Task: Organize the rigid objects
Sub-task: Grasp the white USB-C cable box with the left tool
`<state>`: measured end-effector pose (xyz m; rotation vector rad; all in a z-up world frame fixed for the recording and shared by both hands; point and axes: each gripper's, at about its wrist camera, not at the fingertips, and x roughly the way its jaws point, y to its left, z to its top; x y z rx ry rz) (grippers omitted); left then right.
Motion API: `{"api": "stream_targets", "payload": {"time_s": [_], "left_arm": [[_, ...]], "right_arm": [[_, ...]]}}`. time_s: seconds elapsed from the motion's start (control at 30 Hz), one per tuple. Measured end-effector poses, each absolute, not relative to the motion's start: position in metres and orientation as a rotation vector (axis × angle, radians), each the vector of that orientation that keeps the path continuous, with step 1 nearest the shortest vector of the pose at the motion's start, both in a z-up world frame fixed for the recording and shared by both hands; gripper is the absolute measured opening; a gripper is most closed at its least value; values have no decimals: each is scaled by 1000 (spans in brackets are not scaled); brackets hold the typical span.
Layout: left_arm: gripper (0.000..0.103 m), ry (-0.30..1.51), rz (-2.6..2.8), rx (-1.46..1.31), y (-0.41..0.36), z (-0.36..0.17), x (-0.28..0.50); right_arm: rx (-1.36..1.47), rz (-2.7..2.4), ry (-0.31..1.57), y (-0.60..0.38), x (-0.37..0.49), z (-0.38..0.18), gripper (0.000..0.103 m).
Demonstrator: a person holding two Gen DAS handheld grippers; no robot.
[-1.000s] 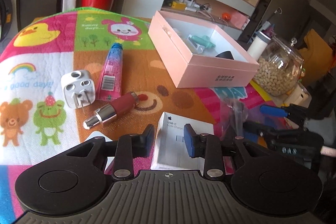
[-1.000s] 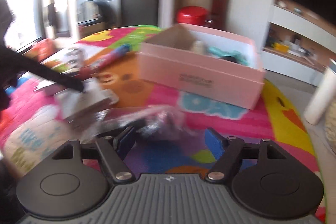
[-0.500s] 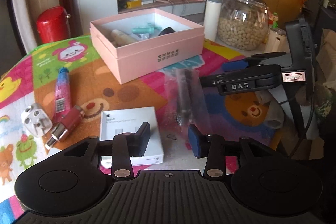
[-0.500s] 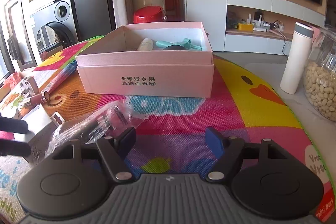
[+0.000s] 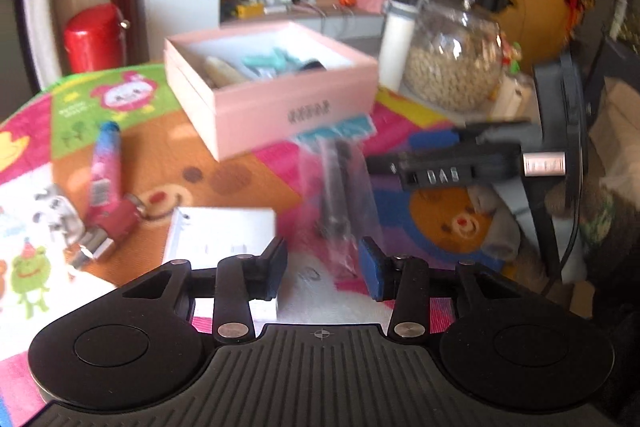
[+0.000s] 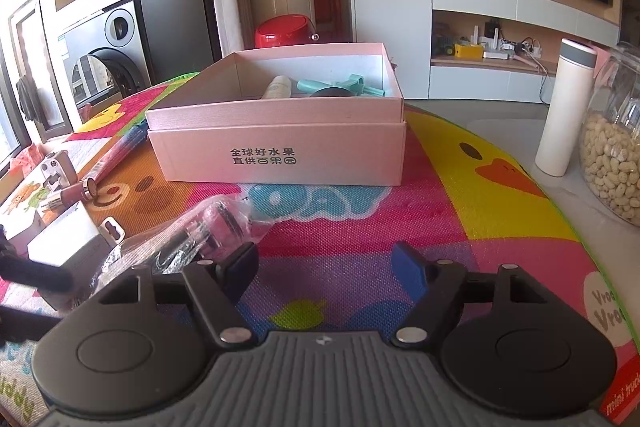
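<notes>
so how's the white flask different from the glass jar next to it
The white flask is slim, upright and opaque, with a grey band at its top. The glass jar is wide, rounded and clear, showing pale nuts or beans inside. The flask stands nearer the pink box. Both stand on the bare tabletop, off the colourful mat.

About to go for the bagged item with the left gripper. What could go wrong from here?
1. The left gripper, jaws closing, may pinch only the slippery clear bag, so the dark item inside slides.
2. The white box lies beside its left finger and could get nudged.
3. The right gripper hovers close; they could collide.
</notes>
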<state>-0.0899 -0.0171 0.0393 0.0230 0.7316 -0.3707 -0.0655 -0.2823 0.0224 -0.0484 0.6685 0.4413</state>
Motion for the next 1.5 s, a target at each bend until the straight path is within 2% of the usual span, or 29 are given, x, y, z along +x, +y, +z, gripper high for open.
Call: {"api": "stream_targets", "payload": {"time_s": [0.23,0.47,0.53,0.8,1.07,1.4,1.5], "left_arm": [[45,741,-322,78,-6,34,-87],[68,734,-372,47,-11,31,-86],[70,728,-379,49,-13,30,-87],[66,651,-247,57,3,44,-93],[66,712,-229,-166,37,32,-78],[66,652,-259,176,-17,20,-86],[71,655,-267,178,-18,19,-87]], "right_arm": [[-54,442,670,-280,-66,23,76],[-69,444,672,-278,-66,22,78],[-68,445,672,-278,-66,23,78],[-67,447,672,-278,-66,22,78],[-69,449,673,-277,-66,22,79],[-73,452,675,-277,-65,21,81],[-76,456,676,-277,-65,21,82]]}}
